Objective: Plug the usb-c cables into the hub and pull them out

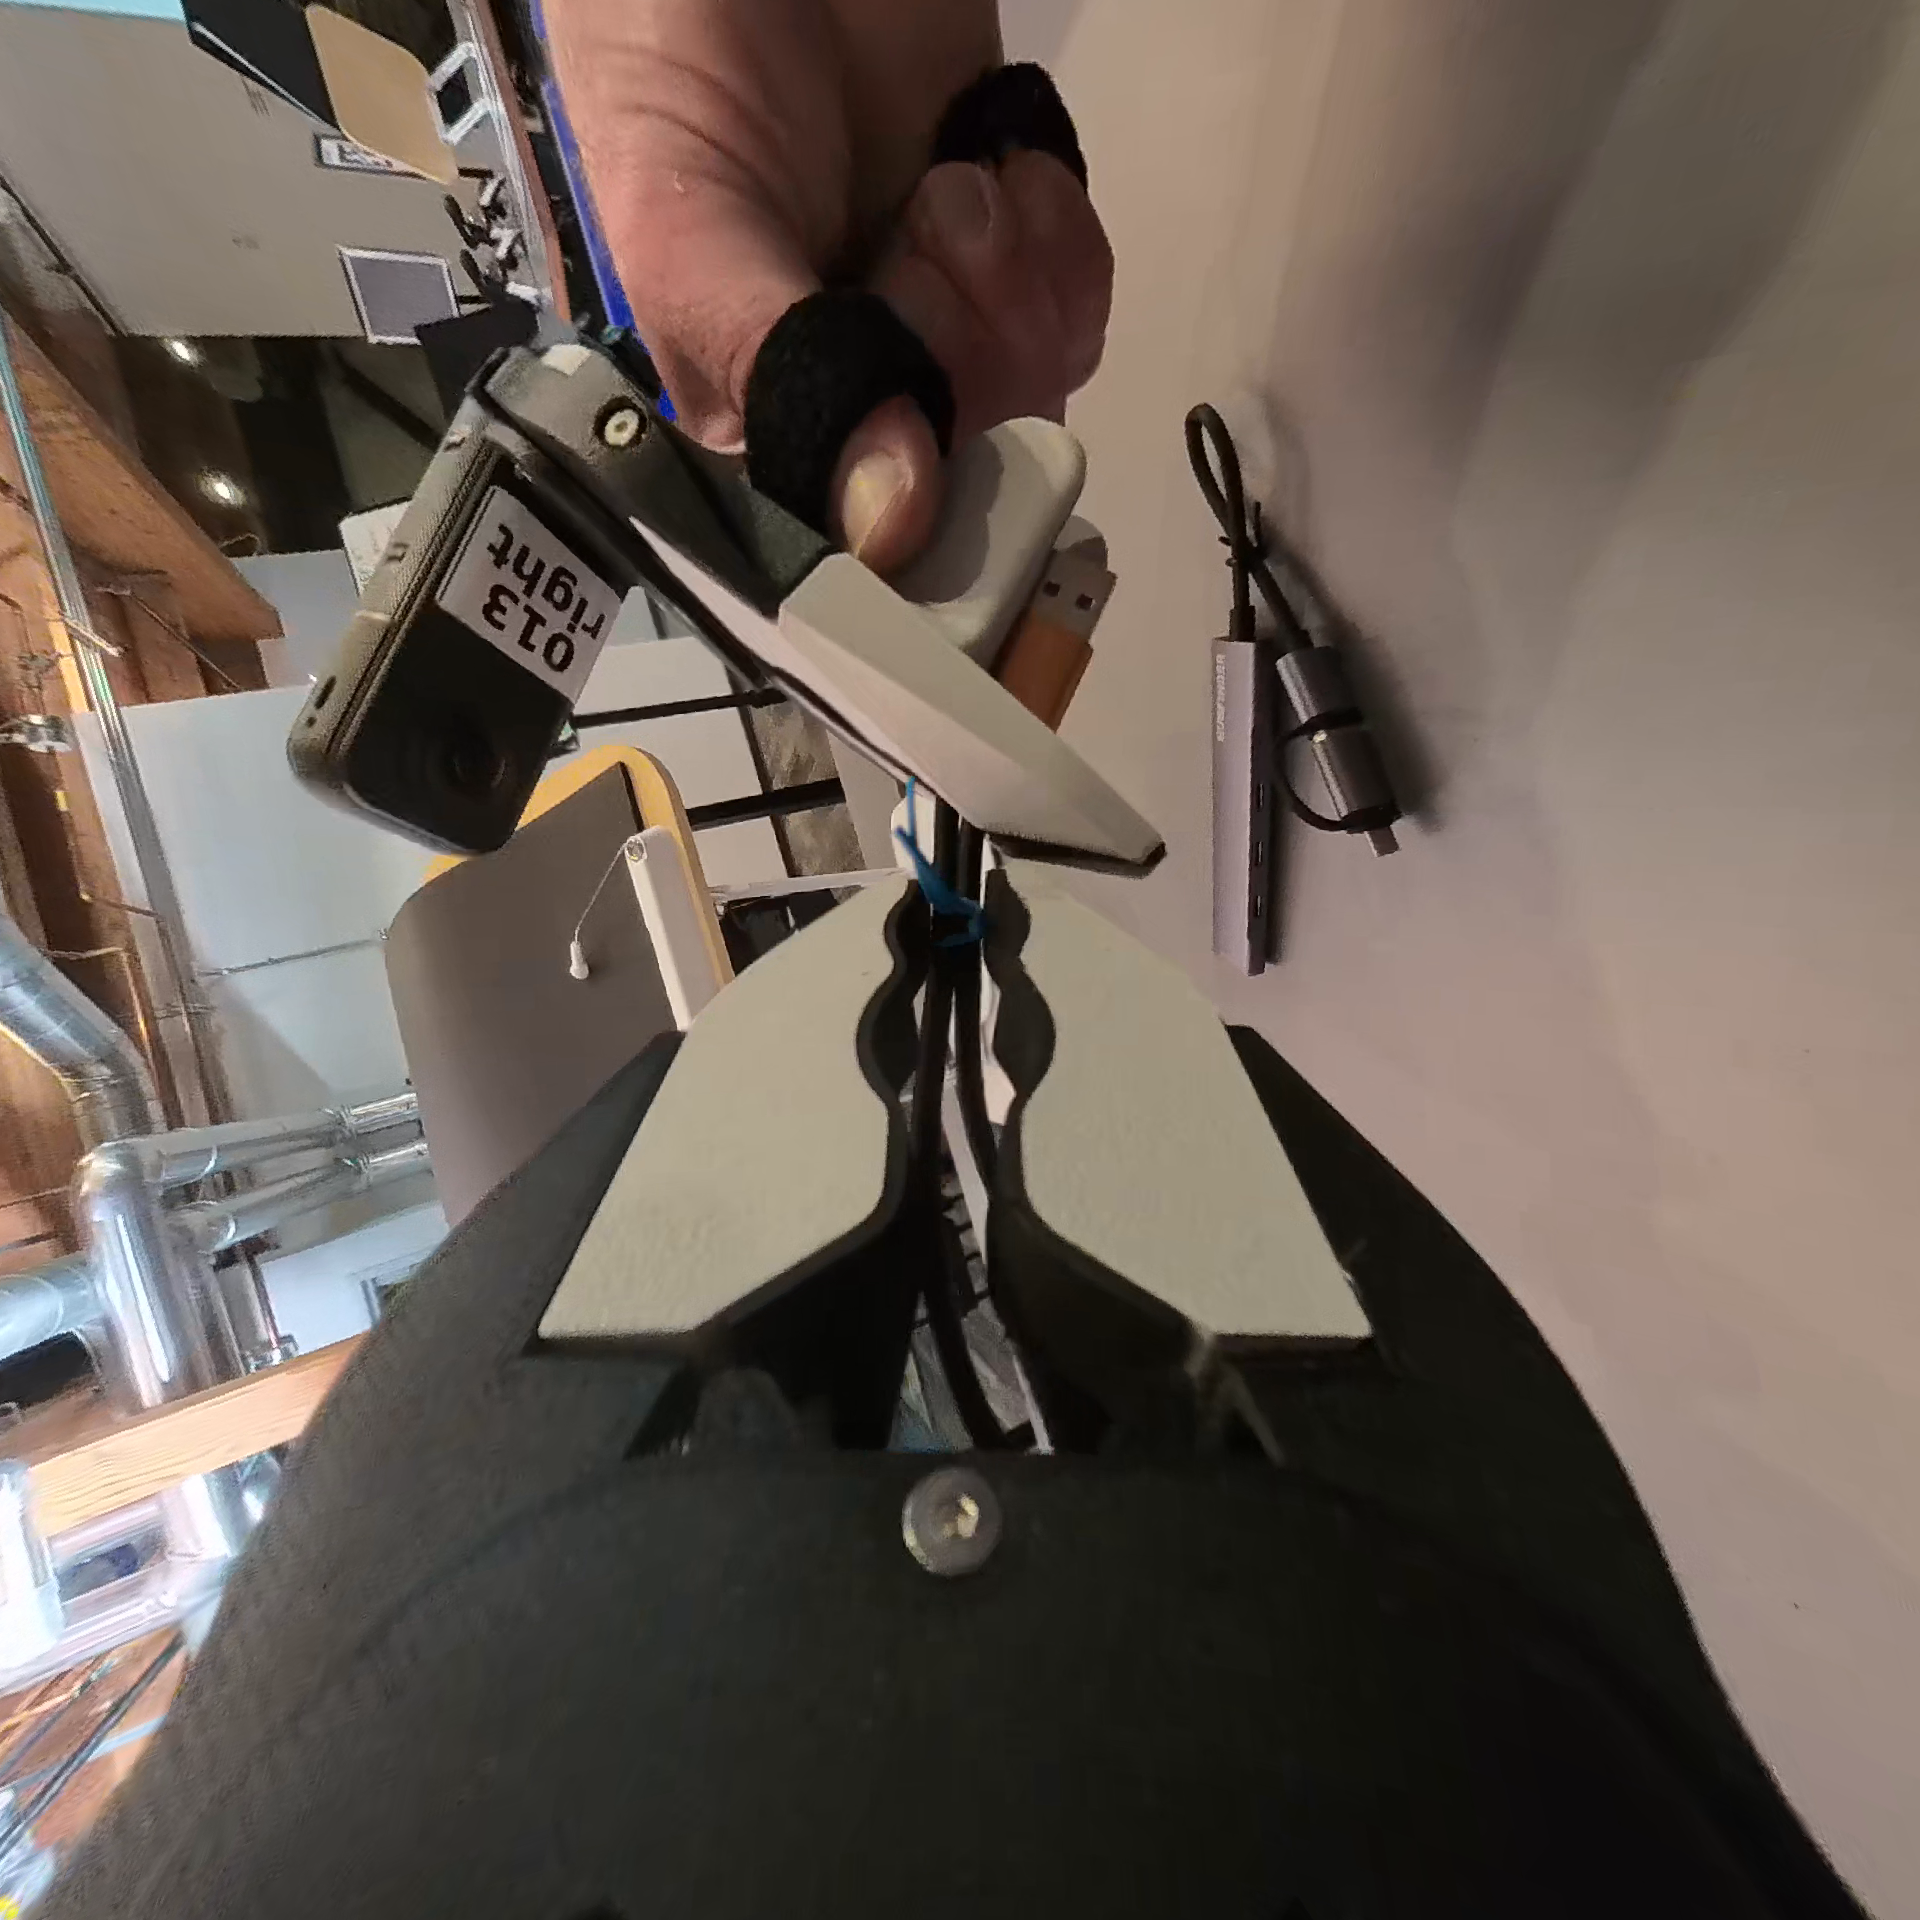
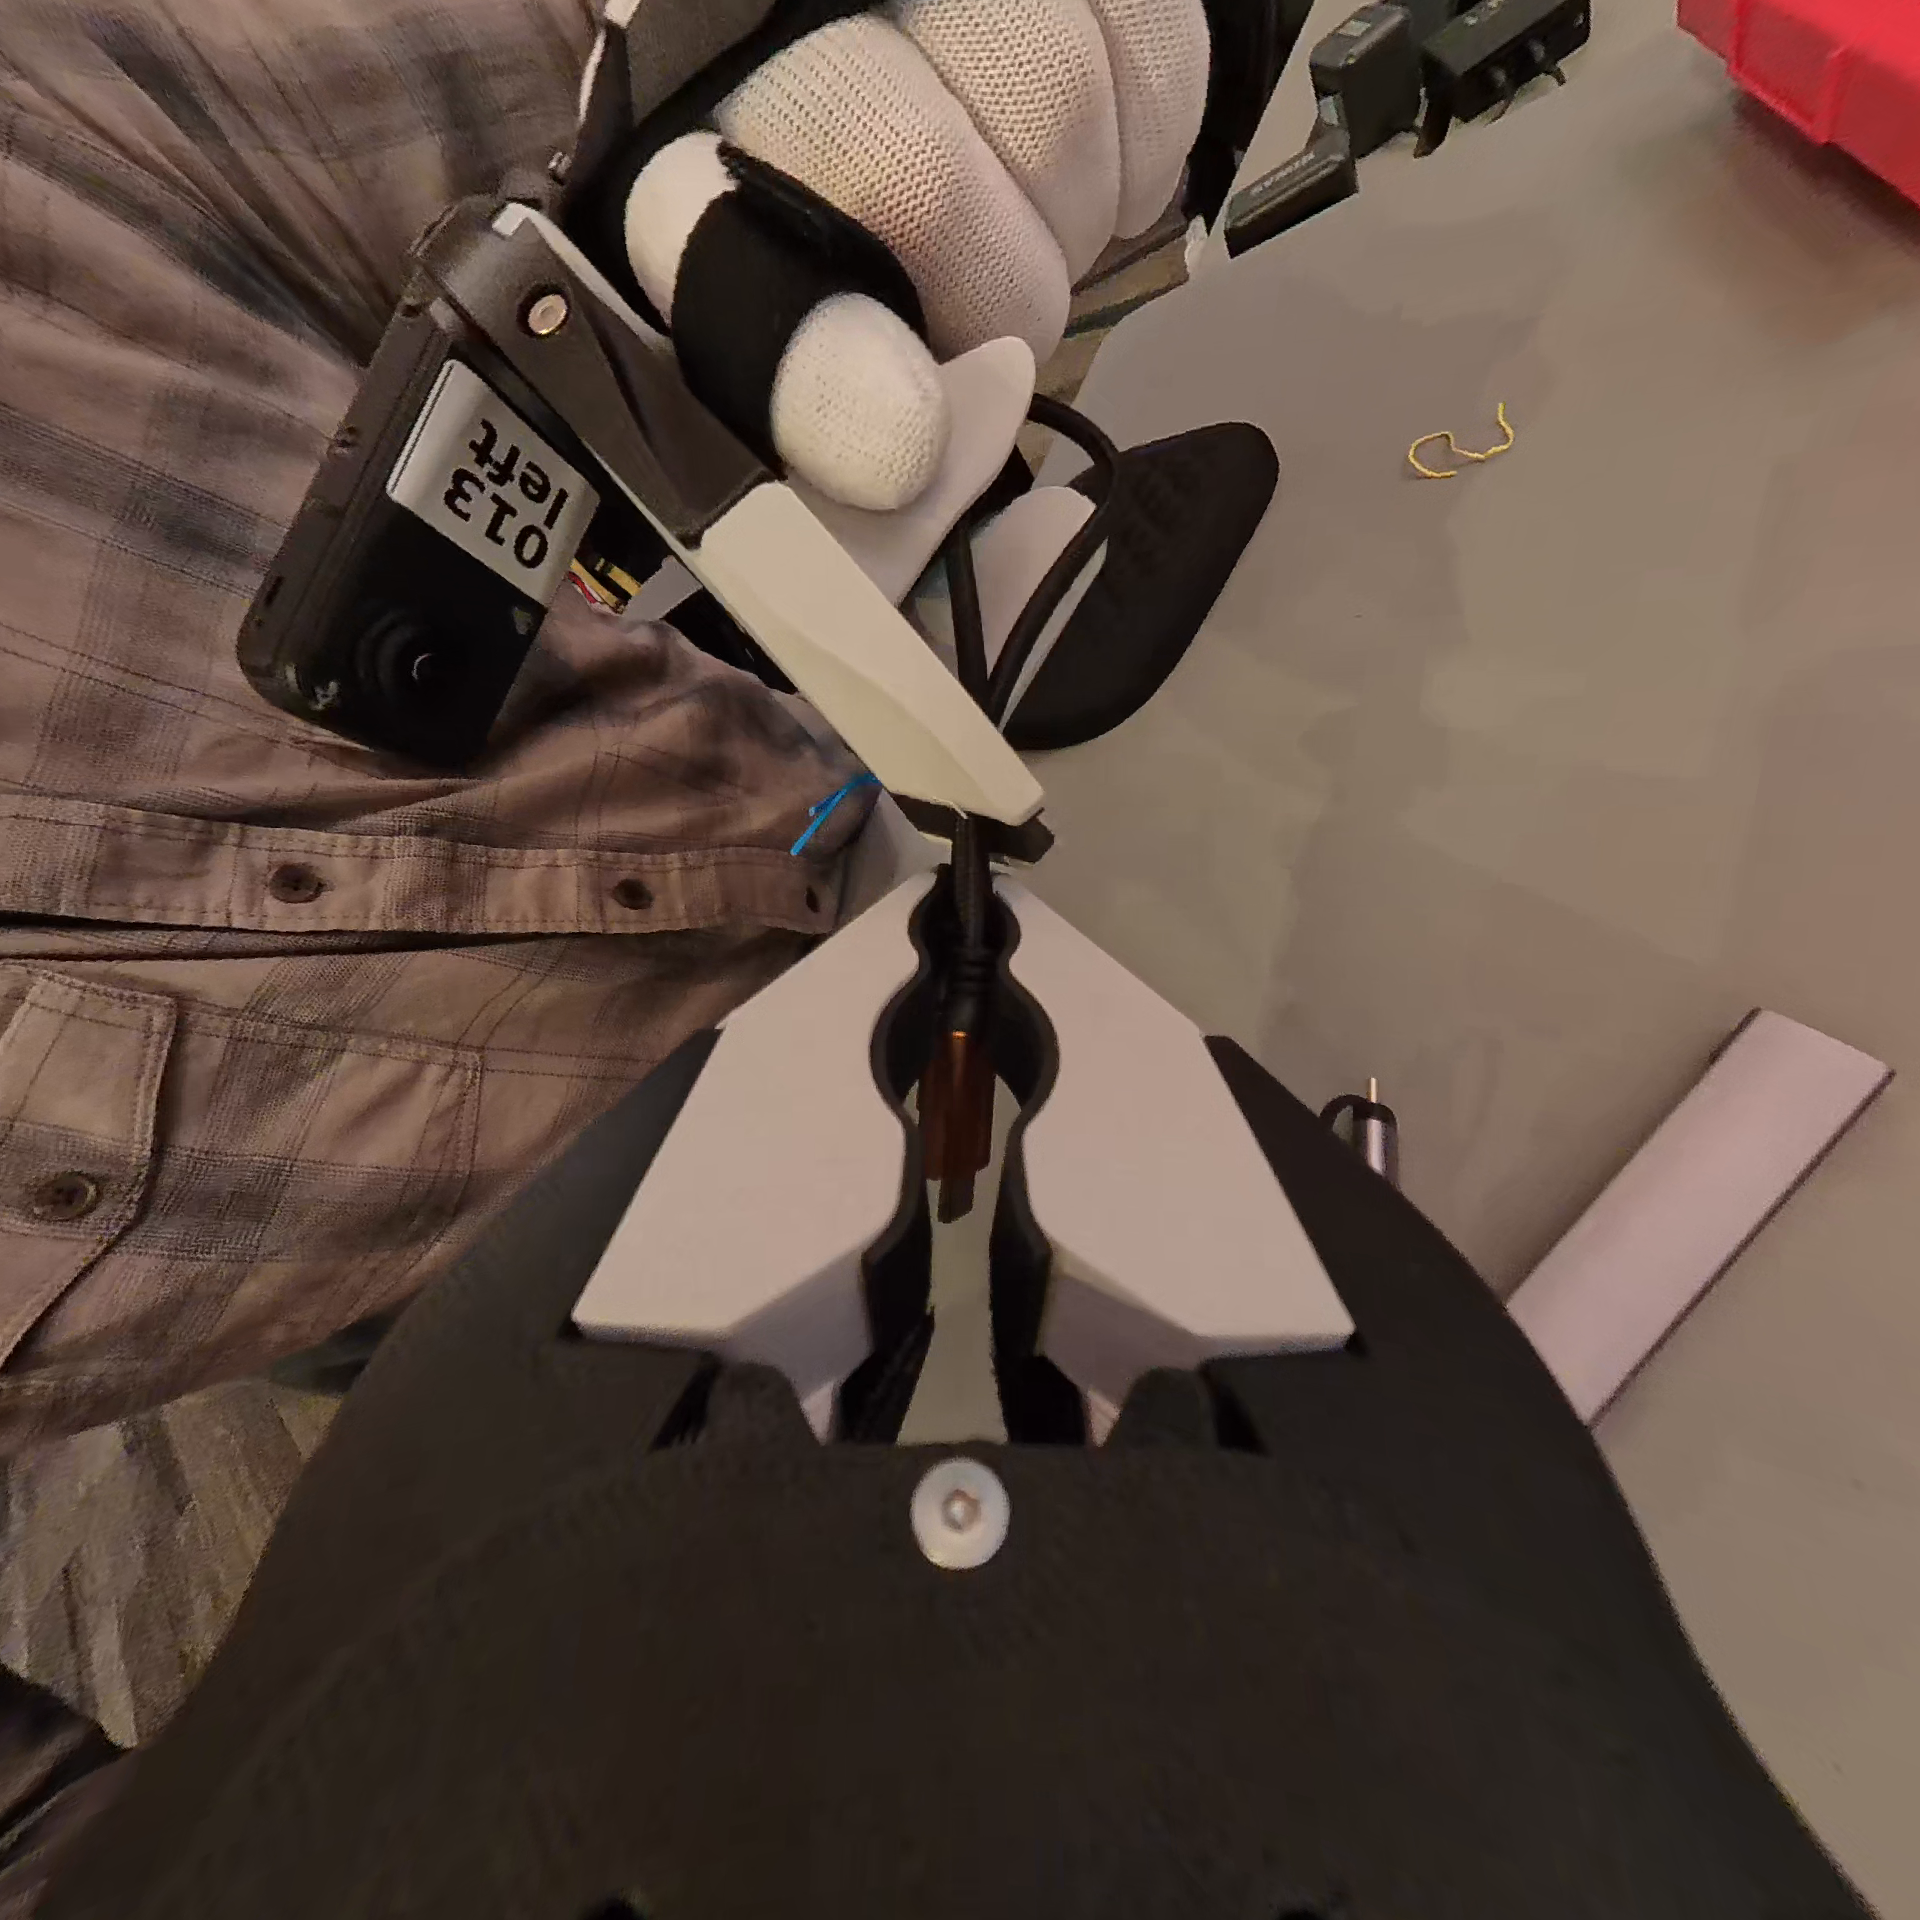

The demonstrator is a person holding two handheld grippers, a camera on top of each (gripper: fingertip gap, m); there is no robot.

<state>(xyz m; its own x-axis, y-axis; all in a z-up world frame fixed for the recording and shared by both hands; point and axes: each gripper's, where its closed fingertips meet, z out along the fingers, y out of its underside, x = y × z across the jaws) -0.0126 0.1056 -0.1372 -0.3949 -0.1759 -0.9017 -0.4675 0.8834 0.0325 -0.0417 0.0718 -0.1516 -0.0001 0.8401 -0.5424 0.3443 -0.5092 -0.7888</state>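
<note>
My left gripper (image 1: 951, 914) is shut on a bundle of black cable (image 1: 940, 1049) tied with a blue twist tie (image 1: 951, 920). My right gripper (image 2: 961, 894) is shut on the cable's copper-coloured plug (image 2: 961, 1112). The two grippers meet tip to tip above the grey table (image 1: 1558, 935). The right gripper (image 1: 1086, 847) and its plug (image 1: 1060, 644) show in the left wrist view. The left gripper (image 2: 1018, 816), in a white-gloved hand, shows in the right wrist view. The slim silver hub (image 1: 1242, 810) lies on the table beyond, with its own short cable and grey plug (image 1: 1340, 727) beside it.
A pale flat bar (image 2: 1683, 1195), probably the hub, lies right of my right gripper with a small grey plug (image 2: 1366, 1132) by it. A yellow thread (image 2: 1455, 447), black devices (image 2: 1382, 62) and a red box (image 2: 1808, 83) lie farther off. A person's plaid shirt (image 2: 312, 727) is close on the left. Less than 4 cm separates the two grippers' tips. From either gripper's tips it is about 12 cm to the slim silver hub (image 1: 1242, 810).
</note>
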